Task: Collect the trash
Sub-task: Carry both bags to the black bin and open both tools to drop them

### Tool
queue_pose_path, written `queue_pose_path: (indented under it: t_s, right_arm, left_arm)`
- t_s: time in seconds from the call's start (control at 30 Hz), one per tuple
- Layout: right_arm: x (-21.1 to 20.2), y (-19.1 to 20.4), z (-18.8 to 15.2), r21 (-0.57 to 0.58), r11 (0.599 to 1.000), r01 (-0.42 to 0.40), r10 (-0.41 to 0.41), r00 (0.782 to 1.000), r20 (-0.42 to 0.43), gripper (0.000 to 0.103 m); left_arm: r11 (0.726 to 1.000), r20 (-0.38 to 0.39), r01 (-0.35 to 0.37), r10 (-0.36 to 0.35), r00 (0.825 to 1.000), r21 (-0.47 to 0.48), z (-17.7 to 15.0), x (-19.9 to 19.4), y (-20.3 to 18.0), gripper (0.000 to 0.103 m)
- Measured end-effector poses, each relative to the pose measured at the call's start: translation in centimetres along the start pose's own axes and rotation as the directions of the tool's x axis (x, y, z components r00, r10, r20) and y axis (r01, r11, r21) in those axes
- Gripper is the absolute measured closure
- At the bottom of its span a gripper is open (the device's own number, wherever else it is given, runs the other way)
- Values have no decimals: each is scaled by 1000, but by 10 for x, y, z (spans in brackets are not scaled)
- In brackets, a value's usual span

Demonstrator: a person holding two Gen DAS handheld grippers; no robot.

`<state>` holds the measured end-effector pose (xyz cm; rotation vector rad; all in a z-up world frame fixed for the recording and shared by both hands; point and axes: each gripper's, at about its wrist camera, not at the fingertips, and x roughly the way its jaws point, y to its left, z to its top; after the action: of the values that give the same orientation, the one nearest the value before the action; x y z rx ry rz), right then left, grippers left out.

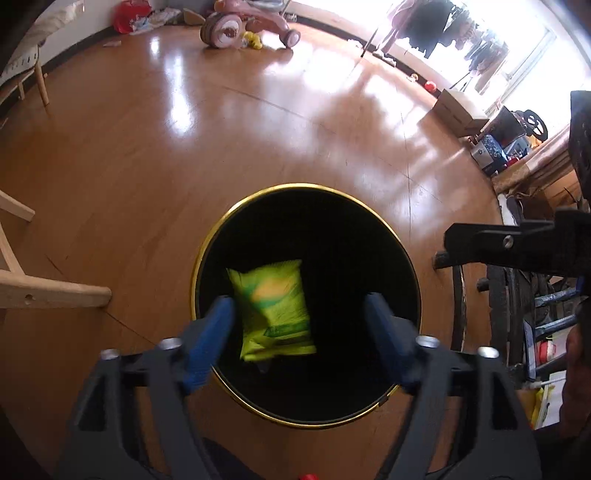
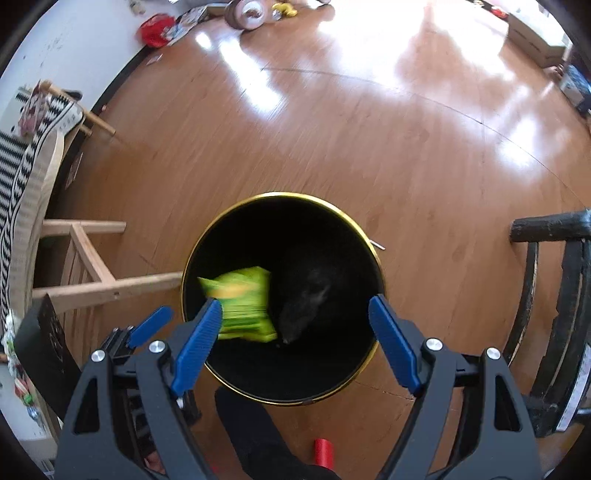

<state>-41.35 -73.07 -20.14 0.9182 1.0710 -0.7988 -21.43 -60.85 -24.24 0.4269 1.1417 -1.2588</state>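
A black bin with a gold rim (image 1: 295,185) (image 2: 280,194) stands on the wooden floor below both grippers. A green snack bag (image 1: 273,310) (image 2: 240,306), blurred, hangs loose in the bin's mouth with no pad pressing on it. My left gripper (image 1: 298,299) is open over the bin, and the bag lies between its blue fingers. My right gripper (image 2: 294,302) is open too, with the bag just behind its left finger. One blue finger (image 2: 151,326) of the left gripper shows beside it. A dark crumpled thing (image 2: 306,306) lies inside the bin.
Pale wooden chair legs (image 1: 55,291) (image 2: 107,288) stand close on the bin's left. A black rack (image 2: 554,229) is on the right. A small red cylinder (image 2: 323,450) lies near the bottom edge. A pink tricycle (image 1: 240,22) and scattered clutter line the far wall.
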Motion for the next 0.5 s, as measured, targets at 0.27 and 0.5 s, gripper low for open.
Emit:
queue_pose_path:
  t_s: [0.27, 0.5]
  right_arm:
    - [-32, 4, 2, 11, 1000, 6, -7, 995, 98, 20]
    - [-71, 50, 2, -80, 995, -58, 73, 977, 199, 17]
  left_arm:
    - [1000, 16, -22, 22, 1000, 5, -1, -22, -1, 13]
    - [995, 93, -97, 96, 991, 6, 0, -90, 15, 11]
